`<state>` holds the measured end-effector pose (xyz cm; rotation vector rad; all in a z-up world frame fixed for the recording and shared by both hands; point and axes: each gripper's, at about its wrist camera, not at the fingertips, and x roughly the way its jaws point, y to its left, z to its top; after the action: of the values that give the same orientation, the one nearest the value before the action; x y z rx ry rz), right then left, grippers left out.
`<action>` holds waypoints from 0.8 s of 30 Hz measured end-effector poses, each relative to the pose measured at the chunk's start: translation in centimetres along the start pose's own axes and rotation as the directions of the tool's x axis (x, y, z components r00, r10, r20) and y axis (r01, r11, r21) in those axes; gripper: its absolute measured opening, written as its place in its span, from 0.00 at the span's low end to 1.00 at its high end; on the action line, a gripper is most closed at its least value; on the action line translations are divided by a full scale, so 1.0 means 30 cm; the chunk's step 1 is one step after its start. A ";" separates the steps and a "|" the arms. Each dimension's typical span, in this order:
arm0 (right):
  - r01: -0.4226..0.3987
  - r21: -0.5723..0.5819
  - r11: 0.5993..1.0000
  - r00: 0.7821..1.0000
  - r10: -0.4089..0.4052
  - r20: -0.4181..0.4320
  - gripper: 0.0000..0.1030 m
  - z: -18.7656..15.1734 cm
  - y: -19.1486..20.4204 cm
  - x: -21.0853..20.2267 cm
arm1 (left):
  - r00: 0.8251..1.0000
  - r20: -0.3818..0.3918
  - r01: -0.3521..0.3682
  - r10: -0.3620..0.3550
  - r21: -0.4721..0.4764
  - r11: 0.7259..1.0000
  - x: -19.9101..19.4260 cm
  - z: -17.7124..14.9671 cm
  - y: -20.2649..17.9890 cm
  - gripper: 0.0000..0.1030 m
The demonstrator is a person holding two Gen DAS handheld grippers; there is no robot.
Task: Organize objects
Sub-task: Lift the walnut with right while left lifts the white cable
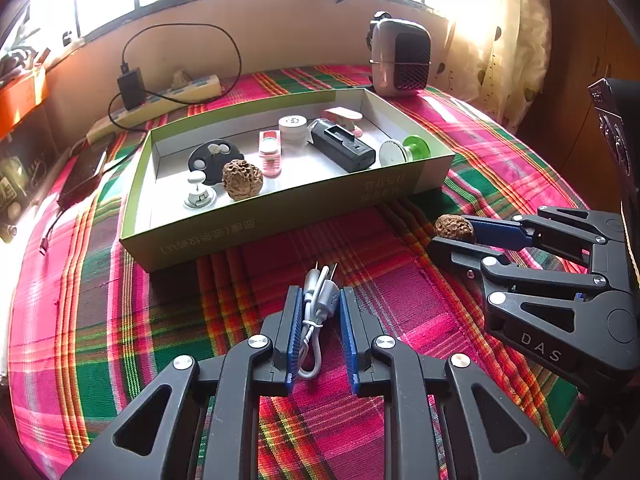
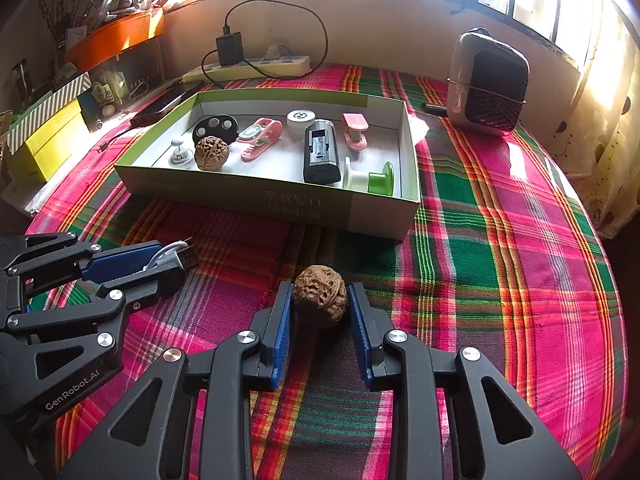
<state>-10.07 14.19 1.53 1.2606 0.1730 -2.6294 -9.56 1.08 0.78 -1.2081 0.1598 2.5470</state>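
Plaid cloth bears the box (image 2: 376, 216), so each claw is clenched on cargo for it: left claw (image 1: 320, 308) on cable (image 1: 318, 300), right claw (image 2: 320, 300) on walnut (image 2: 319, 294).

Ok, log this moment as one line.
left gripper: shut on cable | right gripper: shut on walnut | box: second walnut inside | both loads outside box, in front of it

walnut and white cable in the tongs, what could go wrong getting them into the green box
The walnut is round and sits right at the tips of the right tongs, so it could roll out in transit. The coiled white cable in the left tongs has a loop hanging loose and may snag the box wall. The box is already crowded; a second walnut could be knocked.
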 end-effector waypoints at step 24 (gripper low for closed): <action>-0.009 0.004 1.000 1.000 0.009 0.008 0.28 -0.001 -0.003 -0.008 | 0.999 0.024 -0.037 0.037 -0.009 0.999 -0.025 -0.007 -0.007 0.16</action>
<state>-9.94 14.32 1.70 1.2490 0.1599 -2.6283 -8.89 1.07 1.23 -1.1878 0.1674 2.5955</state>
